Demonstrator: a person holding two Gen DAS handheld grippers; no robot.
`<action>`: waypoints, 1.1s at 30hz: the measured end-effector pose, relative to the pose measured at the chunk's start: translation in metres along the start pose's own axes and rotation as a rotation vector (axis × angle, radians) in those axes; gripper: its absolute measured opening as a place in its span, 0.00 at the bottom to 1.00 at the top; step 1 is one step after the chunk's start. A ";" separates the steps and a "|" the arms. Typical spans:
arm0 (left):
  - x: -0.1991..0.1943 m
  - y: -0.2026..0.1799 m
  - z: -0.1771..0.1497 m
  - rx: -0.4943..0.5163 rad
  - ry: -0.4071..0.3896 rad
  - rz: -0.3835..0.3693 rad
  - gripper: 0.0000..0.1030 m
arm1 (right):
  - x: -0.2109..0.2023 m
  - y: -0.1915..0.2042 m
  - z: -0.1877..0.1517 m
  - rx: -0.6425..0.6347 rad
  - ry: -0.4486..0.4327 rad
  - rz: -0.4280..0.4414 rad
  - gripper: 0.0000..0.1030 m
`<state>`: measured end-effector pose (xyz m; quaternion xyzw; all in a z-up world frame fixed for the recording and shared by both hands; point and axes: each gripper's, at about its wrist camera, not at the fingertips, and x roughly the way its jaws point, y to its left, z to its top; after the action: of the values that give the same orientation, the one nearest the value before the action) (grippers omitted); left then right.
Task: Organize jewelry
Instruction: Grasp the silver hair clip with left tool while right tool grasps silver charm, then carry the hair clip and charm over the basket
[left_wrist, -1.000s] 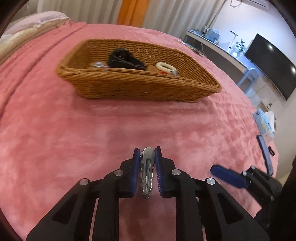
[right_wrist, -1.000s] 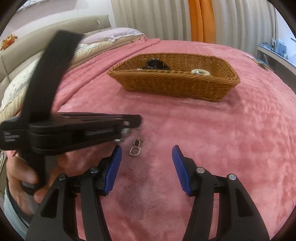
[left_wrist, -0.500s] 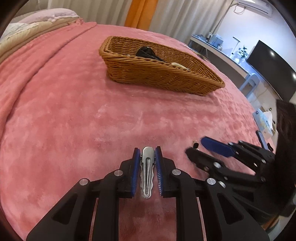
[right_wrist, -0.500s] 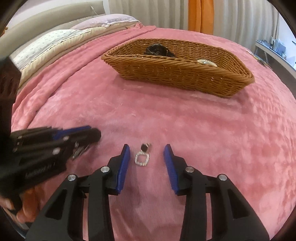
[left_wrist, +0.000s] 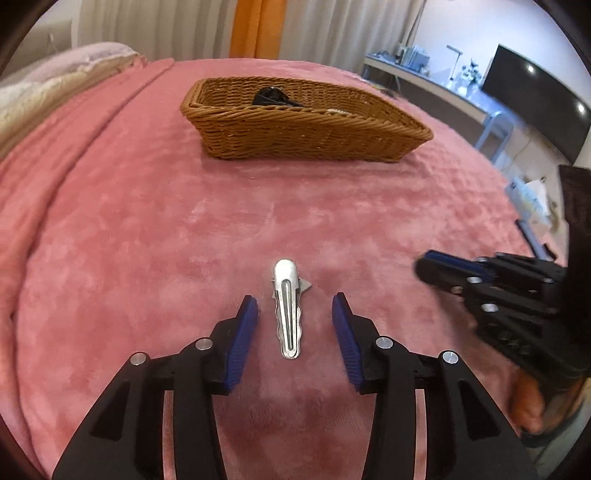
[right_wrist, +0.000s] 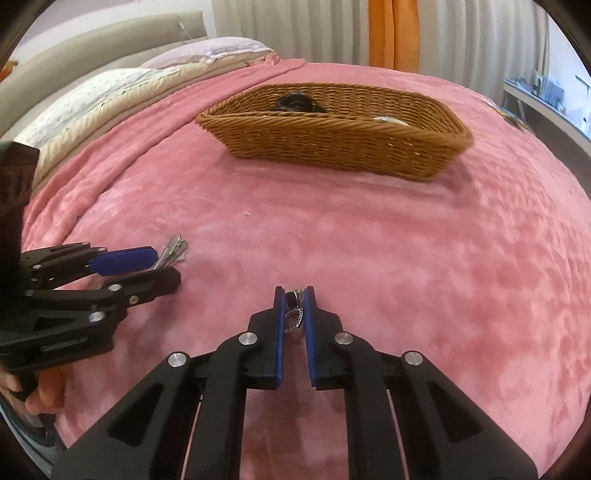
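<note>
A silver hair clip (left_wrist: 287, 310) lies flat on the pink blanket between the blue pads of my left gripper (left_wrist: 294, 303), whose jaws are opening and no longer touch it. The clip (right_wrist: 173, 253) also shows beside the left gripper (right_wrist: 147, 264) in the right wrist view. My right gripper (right_wrist: 294, 295) is closing, its pads pressed on a small earring (right_wrist: 294, 312) with a dark stone and a sparkly loop. That right gripper (left_wrist: 428, 266) appears low at the right edge of the left wrist view. A wicker basket (left_wrist: 306, 133) (right_wrist: 332, 144) stands further back.
Inside the basket lie a black item (left_wrist: 273, 98) and a pale ring-shaped piece (right_wrist: 388, 120). Pillows (right_wrist: 122, 88) sit at the far left. A desk with a dark monitor (left_wrist: 535, 99) stands beyond the bed's right edge. A hand (right_wrist: 40, 395) holds the left gripper.
The left gripper's jaws have parted and let go of the hair clip, which now lies on the blanket. The right gripper's jaws have closed onto the earring.
</note>
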<state>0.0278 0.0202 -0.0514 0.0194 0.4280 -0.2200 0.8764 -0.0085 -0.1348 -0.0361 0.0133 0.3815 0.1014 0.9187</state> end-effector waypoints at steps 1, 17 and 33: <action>0.001 -0.002 0.001 0.006 0.001 0.020 0.34 | -0.001 -0.001 -0.001 0.000 -0.002 -0.002 0.08; 0.004 -0.010 -0.001 0.056 -0.014 0.083 0.14 | 0.000 0.011 -0.007 -0.053 0.011 -0.005 0.40; -0.017 -0.015 0.002 0.078 -0.102 0.067 0.13 | -0.013 0.016 -0.009 -0.091 -0.054 0.032 0.03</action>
<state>0.0139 0.0125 -0.0353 0.0568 0.3731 -0.2079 0.9024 -0.0265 -0.1221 -0.0322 -0.0198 0.3514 0.1331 0.9265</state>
